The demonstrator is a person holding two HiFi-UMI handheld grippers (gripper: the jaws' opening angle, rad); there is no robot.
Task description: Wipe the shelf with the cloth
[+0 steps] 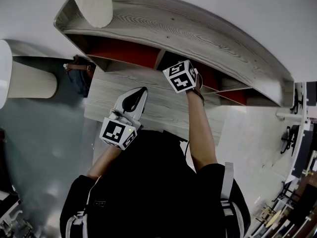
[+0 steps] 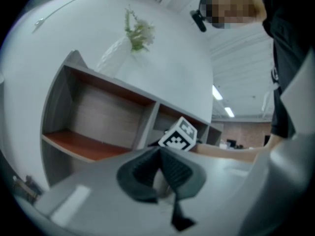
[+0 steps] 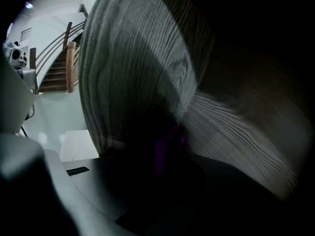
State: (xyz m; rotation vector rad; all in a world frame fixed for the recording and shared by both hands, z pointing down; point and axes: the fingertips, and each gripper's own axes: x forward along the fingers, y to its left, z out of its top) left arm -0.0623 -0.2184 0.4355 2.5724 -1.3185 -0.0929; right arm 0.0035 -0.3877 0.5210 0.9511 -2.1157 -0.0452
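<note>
The grey wooden shelf [image 1: 198, 36] has red boards [image 1: 124, 51] inside. My right gripper reaches into its middle compartment; only its marker cube [image 1: 179, 76] and the forearm show in the head view. In the right gripper view it is very dark: the right gripper [image 3: 167, 149] lies close to the grained wood wall [image 3: 142, 58], with a dim purple fold of cloth [image 3: 163, 154] pinched between the jaws. My left gripper [image 1: 142, 91] hovers over the lower wooden top [image 1: 163, 108], shut with nothing in it [image 2: 160, 151]. The left gripper view also shows the shelf [image 2: 98, 112] and the right cube [image 2: 178, 135].
A vase with a green sprig [image 2: 137, 31] stands on top of the shelf, seen from above as a white round shape [image 1: 94, 3]. A pale ribbed cylinder [image 1: 29, 81] and a brown bag [image 1: 78, 67] sit left of the shelf. A staircase [image 3: 54, 68] lies far off.
</note>
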